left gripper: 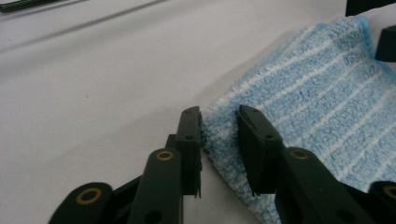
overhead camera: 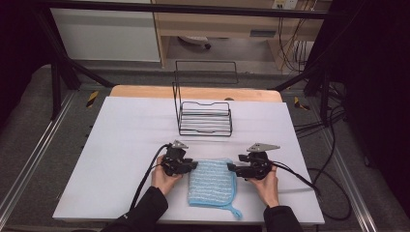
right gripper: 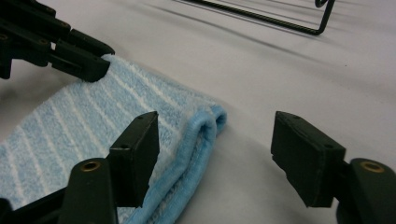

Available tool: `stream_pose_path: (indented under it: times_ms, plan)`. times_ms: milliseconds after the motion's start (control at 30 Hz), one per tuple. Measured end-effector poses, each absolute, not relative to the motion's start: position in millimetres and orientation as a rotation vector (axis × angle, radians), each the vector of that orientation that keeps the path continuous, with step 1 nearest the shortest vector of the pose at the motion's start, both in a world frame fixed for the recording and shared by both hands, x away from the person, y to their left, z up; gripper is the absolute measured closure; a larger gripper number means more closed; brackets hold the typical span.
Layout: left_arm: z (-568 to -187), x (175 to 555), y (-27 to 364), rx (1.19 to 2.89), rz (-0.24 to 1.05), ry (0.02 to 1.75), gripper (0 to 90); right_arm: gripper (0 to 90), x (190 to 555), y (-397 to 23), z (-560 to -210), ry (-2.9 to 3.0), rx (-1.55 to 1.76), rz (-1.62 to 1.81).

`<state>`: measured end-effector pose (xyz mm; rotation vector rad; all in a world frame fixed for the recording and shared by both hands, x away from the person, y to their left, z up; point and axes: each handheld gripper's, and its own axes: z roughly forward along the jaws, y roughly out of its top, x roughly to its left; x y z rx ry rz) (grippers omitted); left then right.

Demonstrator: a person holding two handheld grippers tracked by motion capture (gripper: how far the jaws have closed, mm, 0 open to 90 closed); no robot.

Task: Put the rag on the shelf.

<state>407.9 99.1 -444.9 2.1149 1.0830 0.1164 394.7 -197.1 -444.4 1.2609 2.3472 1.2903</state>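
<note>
My left gripper point(overhead camera: 192, 165) sits at the left edge of the folded blue striped towel point(overhead camera: 212, 182), its jaws narrow with the towel's corner between them, though I cannot tell if the pads press. The towel lies flat on the white table point(overhead camera: 121, 145) before me. My right gripper point(overhead camera: 231, 167) straddles the towel's right folded edge, jaws wide, gripping nothing. Beyond stands a black wire rack point(overhead camera: 204, 118), holding nothing.

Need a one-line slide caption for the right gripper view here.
Right gripper open astride the folded blue towel's corner on the white table; left gripper at its far edge.
</note>
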Motion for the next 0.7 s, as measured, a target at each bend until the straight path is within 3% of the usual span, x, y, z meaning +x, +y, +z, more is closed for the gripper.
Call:
stream_pose_path:
  times_ms: [200, 500, 700]
  plan:
    - [-445.2, 407.0, 99.2, 2.124, 0.107, 1.081, 77.0, 45.0, 405.6, -187.8, -449.2, 2.403, 1.261, 1.214]
    - [-445.7, 404.3, 98.1, 2.127, 0.125, 1.072, 80.5, 69.4, 402.7, -180.5, -454.3, 2.441, 1.331, 1.236]
    - [-446.0, 403.7, 97.6, 2.124, 0.130, 1.065, 81.0, 75.9, 401.2, -179.4, -454.4, 2.451, 1.385, 1.250]
